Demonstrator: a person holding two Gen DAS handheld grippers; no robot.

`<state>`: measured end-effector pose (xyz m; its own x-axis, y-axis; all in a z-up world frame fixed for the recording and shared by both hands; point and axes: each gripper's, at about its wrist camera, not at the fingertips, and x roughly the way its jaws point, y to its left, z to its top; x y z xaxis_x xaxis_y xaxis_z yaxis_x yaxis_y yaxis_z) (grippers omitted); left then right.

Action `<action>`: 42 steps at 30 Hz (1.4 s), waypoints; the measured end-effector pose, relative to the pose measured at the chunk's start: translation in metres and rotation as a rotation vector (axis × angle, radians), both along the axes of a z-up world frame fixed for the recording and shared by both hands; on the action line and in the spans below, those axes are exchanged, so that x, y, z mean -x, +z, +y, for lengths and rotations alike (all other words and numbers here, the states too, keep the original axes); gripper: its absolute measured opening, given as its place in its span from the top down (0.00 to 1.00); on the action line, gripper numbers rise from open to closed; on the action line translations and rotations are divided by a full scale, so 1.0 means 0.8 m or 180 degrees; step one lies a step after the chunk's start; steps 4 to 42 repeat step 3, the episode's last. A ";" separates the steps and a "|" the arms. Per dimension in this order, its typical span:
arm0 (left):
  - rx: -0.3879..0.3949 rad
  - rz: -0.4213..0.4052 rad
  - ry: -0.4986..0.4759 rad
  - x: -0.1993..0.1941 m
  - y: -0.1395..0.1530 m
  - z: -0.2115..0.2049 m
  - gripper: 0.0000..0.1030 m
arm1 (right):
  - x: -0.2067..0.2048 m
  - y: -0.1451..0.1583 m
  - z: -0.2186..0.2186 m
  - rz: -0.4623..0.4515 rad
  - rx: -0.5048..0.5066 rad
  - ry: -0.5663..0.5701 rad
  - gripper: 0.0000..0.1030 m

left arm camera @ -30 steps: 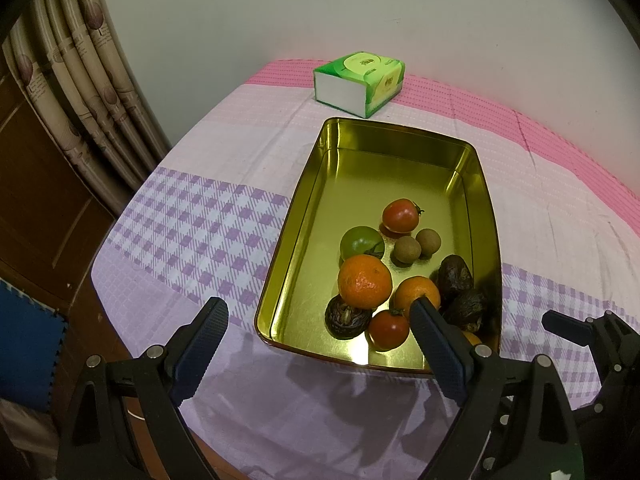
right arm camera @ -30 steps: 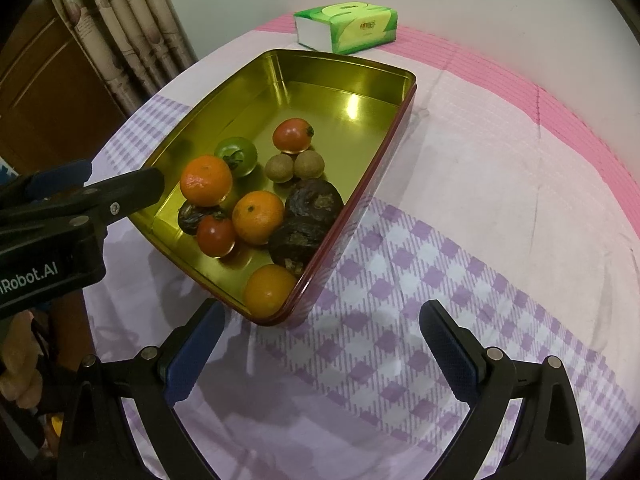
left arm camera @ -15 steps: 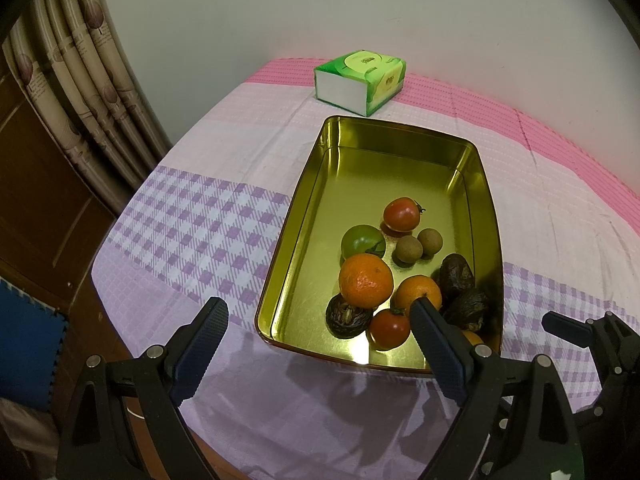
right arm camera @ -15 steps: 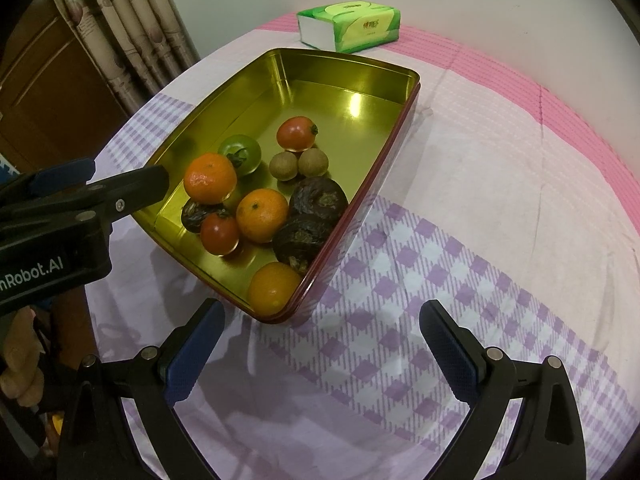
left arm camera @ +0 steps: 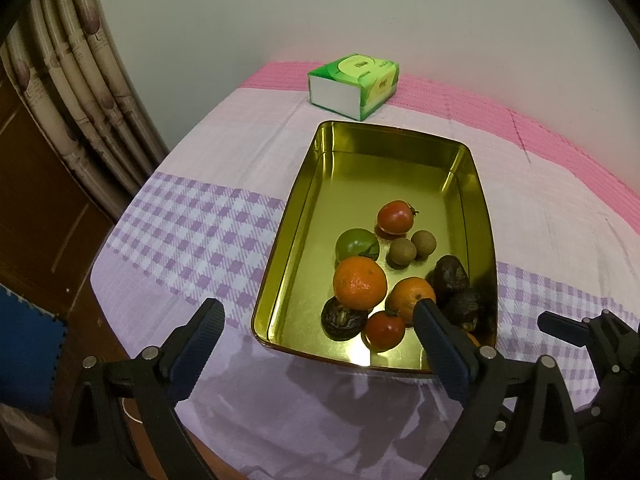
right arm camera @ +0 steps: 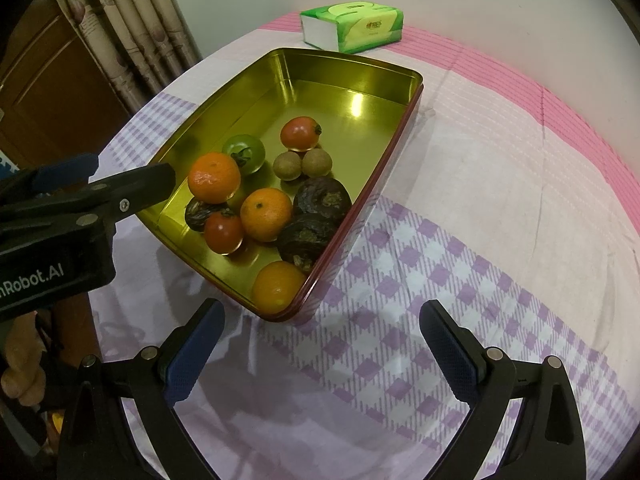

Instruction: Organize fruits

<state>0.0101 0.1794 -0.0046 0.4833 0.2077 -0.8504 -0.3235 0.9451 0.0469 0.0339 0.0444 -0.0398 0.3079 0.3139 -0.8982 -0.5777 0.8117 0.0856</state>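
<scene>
From the left wrist view, the left claw (left arm camera: pixel 316 344) is seen spread wide with nothing between its blue pads; its jaws have just been opening a little further. It is held above the near edge of the desk (left arm camera: pixel 192 216), which is covered with a pink and purple checked cloth. A gold tin tray (left arm camera: pixel 296 216) lies on the desk just beyond the pads, its long side running toward the far edge. The fruits are gathered in the tray's near half: a large orange (left arm camera: pixel 360 282), a second orange (left arm camera: pixel 412 298), a green tomato (left arm camera: pixel 357 244), a red tomato (left arm camera: pixel 395 217), a smaller red tomato (left arm camera: pixel 385 330), two small brown round fruits (left arm camera: pixel 403 251) and several dark wrinkled fruits (left arm camera: pixel 451 277). A green tissue pack (left arm camera: pixel 354 85) is set near the far edge, apart from the tray. Part of the right claw (left arm camera: pixel 560 326) is visible at the lower right.

From the right wrist view, the right claw (right arm camera: pixel 320 354) is likewise seen wide and empty, held over the checked cloth just beside the tray's near right corner (right arm camera: pixel 296 308). A third orange (right arm camera: pixel 278 289) lies in that corner. The left claw's arm (right arm camera: pixel 120 196) is seen at the left, over the tray's left rim. The tray's far half is bare.
</scene>
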 end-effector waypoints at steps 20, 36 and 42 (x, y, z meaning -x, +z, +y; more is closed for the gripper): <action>0.0004 0.0009 0.0007 0.000 0.000 0.000 0.08 | 0.000 0.000 0.000 -0.0002 0.0003 0.0005 0.05; 0.0004 0.0009 0.0007 0.000 0.000 0.000 0.08 | 0.000 0.000 0.000 -0.0002 0.0003 0.0005 0.05; 0.0004 0.0009 0.0007 0.000 0.000 0.000 0.08 | 0.000 0.000 0.000 -0.0002 0.0003 0.0005 0.05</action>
